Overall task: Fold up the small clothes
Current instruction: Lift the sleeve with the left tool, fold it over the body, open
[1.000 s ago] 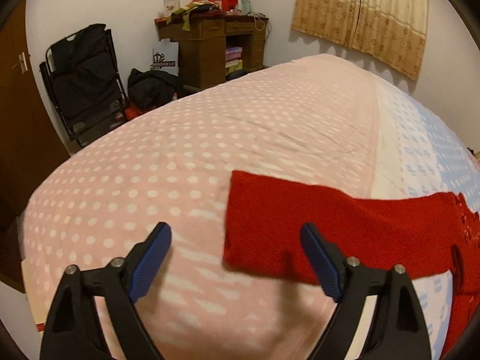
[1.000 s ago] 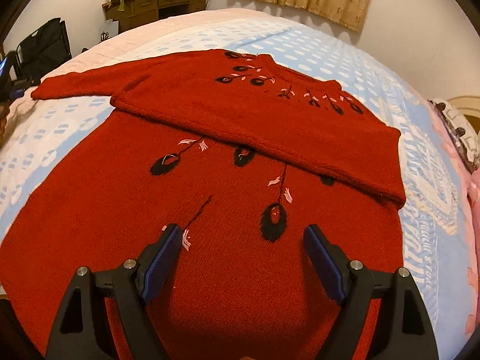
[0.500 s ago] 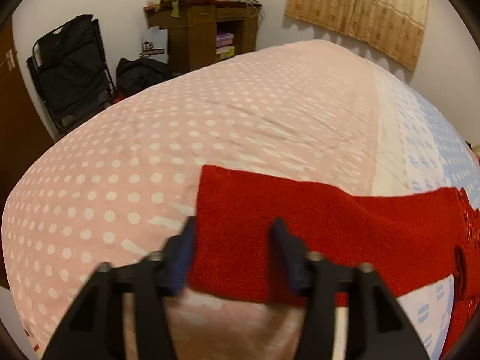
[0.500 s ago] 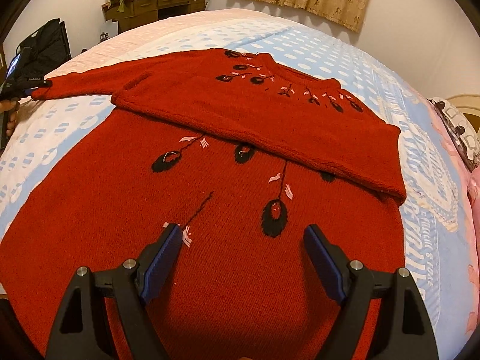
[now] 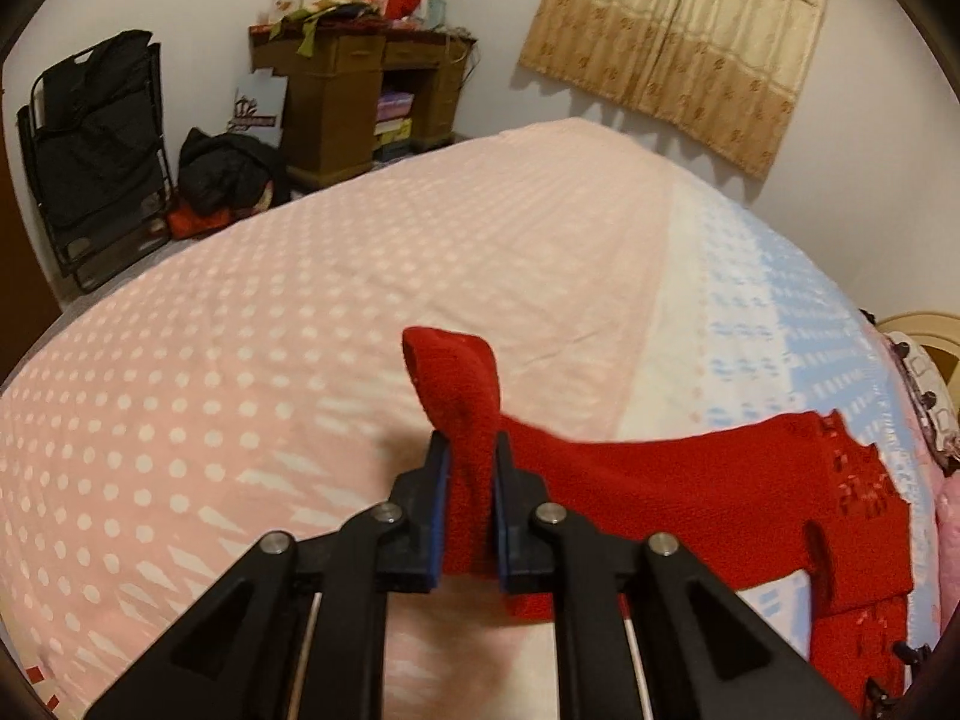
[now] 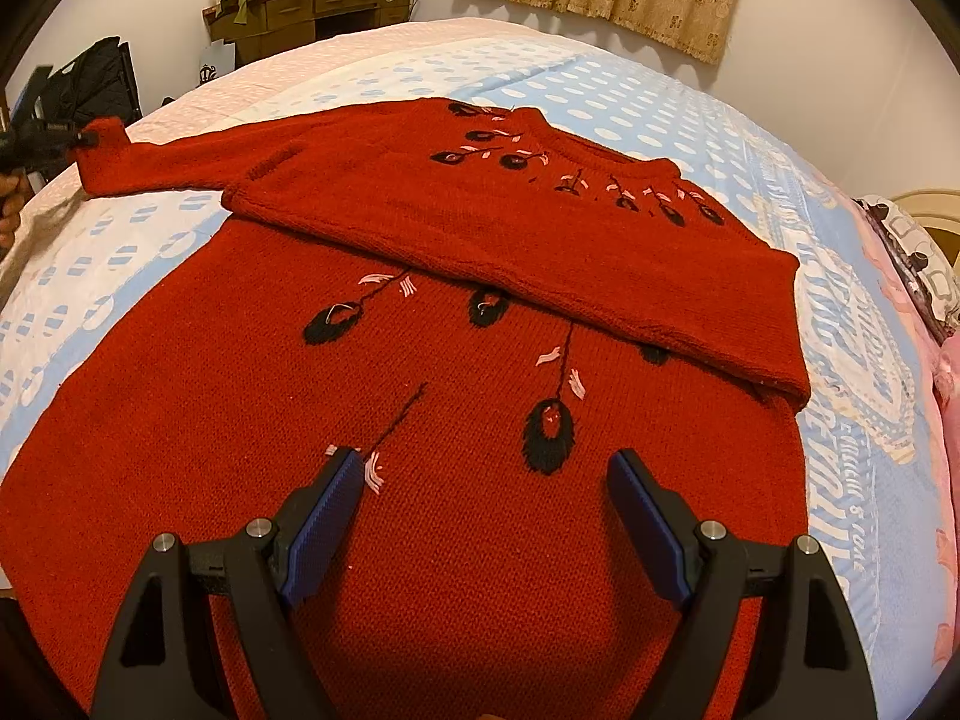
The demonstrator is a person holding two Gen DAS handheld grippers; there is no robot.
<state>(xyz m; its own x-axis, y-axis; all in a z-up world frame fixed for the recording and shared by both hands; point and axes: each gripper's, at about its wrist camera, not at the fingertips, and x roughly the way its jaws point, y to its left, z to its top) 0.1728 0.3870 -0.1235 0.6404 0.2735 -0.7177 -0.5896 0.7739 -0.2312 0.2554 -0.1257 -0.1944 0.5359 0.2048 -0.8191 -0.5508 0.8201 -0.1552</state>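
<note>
A red knit sweater (image 6: 456,456) with black and pink embroidery lies flat on the bed, one sleeve folded across its chest. Its other sleeve (image 6: 180,165) stretches out to the far left. My left gripper (image 5: 471,456) is shut on the cuff end of that sleeve (image 5: 462,396), which bunches up between the blue pads and is lifted off the bed. It also shows in the right wrist view (image 6: 42,135) at the far left. My right gripper (image 6: 486,480) is open and empty, just above the sweater's lower body.
The bed has a pink dotted cover (image 5: 300,330) on the left and a blue patterned one (image 6: 690,120) on the right. A wooden desk (image 5: 360,96), a black folding chair (image 5: 96,156) and a black bag (image 5: 228,174) stand beyond. Curtains (image 5: 690,42) hang behind.
My left gripper moved onto the sleeve cuff, closed on it and lifted it off the bed. The right gripper has not moved.
</note>
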